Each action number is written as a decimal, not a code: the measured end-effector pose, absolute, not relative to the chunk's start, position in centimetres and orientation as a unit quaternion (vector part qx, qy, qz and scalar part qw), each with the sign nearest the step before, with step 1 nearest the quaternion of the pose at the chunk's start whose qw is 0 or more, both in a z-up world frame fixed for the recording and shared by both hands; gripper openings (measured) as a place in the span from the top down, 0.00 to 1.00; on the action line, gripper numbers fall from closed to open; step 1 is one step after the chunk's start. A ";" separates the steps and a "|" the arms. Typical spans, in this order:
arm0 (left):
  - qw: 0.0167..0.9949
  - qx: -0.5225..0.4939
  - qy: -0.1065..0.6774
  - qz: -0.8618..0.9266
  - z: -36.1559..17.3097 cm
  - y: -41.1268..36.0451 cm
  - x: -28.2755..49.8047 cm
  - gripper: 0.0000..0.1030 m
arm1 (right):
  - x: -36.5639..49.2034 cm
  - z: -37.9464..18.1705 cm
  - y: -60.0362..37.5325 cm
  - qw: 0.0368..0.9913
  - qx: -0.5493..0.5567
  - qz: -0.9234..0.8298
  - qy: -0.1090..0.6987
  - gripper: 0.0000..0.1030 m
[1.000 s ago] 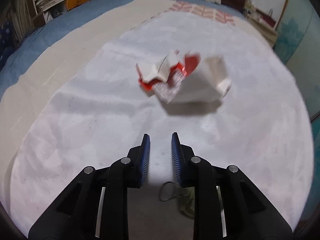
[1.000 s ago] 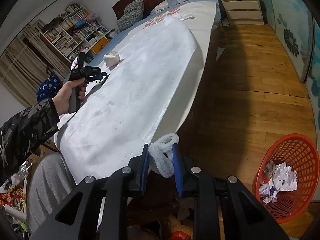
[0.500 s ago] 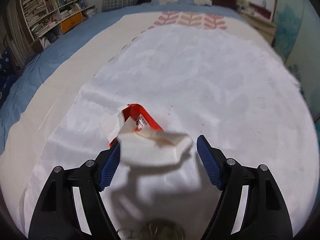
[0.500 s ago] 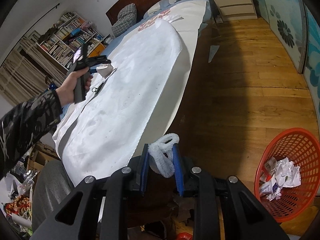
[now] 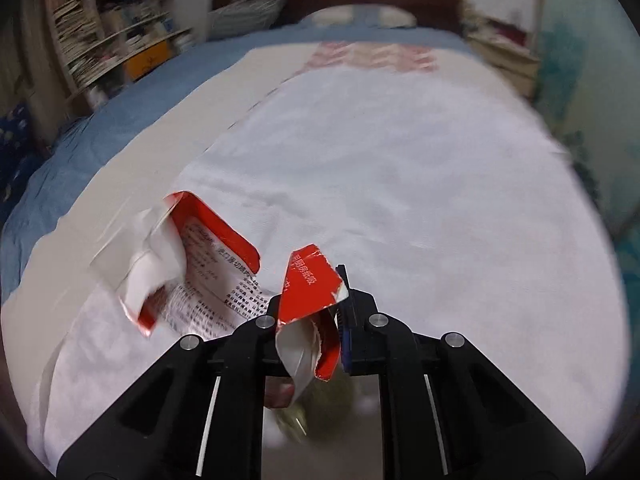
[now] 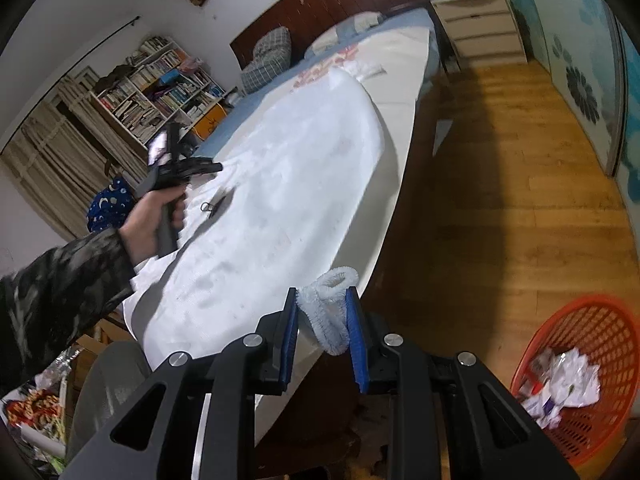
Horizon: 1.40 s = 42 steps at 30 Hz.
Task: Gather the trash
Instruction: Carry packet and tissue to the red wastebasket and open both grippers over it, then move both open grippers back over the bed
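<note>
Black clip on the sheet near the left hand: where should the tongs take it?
Grip the clip by its black body, coming down from above: it lies flat on the sheet, and the wire loops at its end look too thin to pinch. The view is blurry there.

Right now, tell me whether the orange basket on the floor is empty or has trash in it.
Not empty. The orange basket on the wooden floor holds crumpled white paper; orange mesh above it stays uncovered.

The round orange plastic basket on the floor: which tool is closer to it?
Right. The right tool hangs beside the bed's edge, with the round orange plastic basket just right of it; the left tool is over the bed.
</note>
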State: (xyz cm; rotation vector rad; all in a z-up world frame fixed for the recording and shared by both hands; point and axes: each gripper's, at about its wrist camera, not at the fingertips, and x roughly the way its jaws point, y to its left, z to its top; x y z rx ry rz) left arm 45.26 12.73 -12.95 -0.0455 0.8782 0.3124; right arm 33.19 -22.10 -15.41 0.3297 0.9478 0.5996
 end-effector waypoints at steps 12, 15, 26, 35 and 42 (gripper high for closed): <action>0.942 0.080 0.320 -0.070 0.8 -11.4 33.4 0.87 | 29.4 -9.7 -32.3 0.888 0.189 0.226 0.353 0.76; 0.939 0.076 0.296 -0.156 2.1 -19.3 30.9 0.87 | 27.9 -8.1 -37.8 0.901 0.221 0.180 0.327 0.76; 0.856 -0.050 0.406 -0.316 -13.6 -34.9 30.0 0.87 | 24.2 -13.2 -52.5 0.867 0.326 0.038 0.376 0.75; 0.806 -0.048 0.482 -0.340 -21.2 -37.0 32.1 0.85 | 26.4 -17.4 -51.2 0.834 0.317 0.031 0.449 0.75; 0.810 -0.065 0.469 -0.346 -21.2 -36.9 31.7 0.31 | 27.1 -17.9 -49.9 0.836 0.320 0.024 0.445 0.36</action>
